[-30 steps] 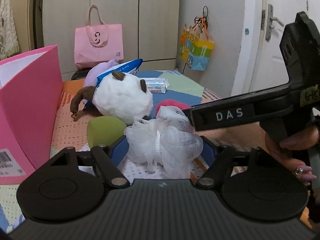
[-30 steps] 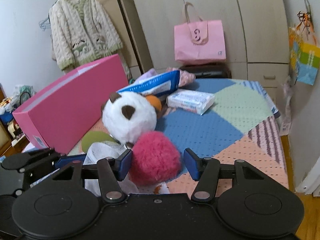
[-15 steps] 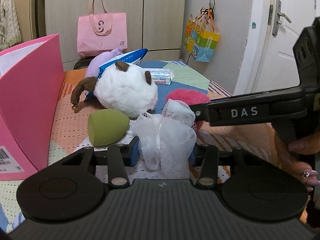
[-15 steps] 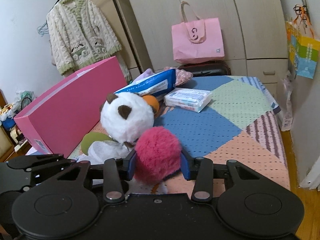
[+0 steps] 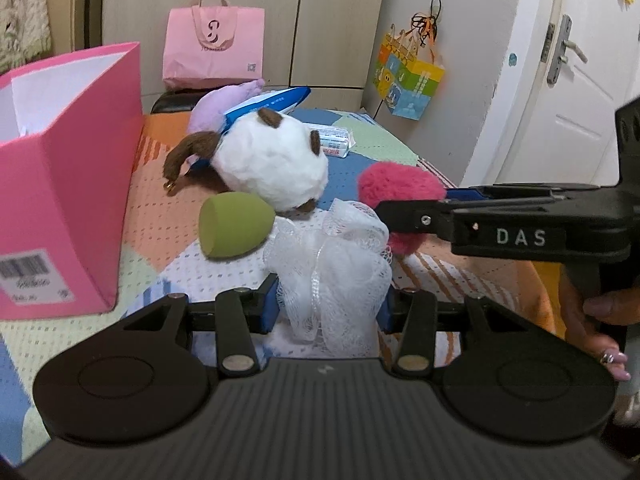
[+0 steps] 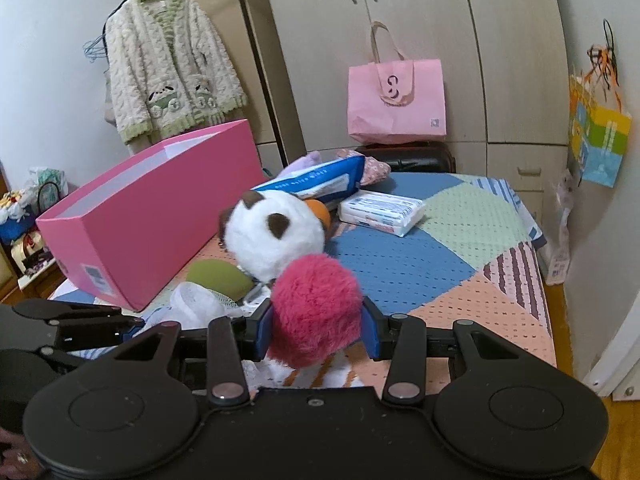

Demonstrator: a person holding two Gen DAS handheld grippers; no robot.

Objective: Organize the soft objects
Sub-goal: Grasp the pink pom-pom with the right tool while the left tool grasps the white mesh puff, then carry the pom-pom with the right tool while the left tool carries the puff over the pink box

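White mesh pouf (image 5: 332, 268), pink pompom (image 6: 316, 308) — both now jaw-clamped, off the bedspread (image 6: 400, 264).

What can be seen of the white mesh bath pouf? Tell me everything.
The white mesh bath pouf is a ruffled ball of gathered netting with a woven ribbon running down its middle. It looks light and squashy. The left tool is shut on it, blue pads pressing both sides, loose folds hanging below. It sits low over the patchwork bedspread, beside the green egg-shaped sponge, apparently touching it.

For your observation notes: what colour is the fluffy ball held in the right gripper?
Deep pink, almost magenta; the fluffy ball shows best in the right wrist view.
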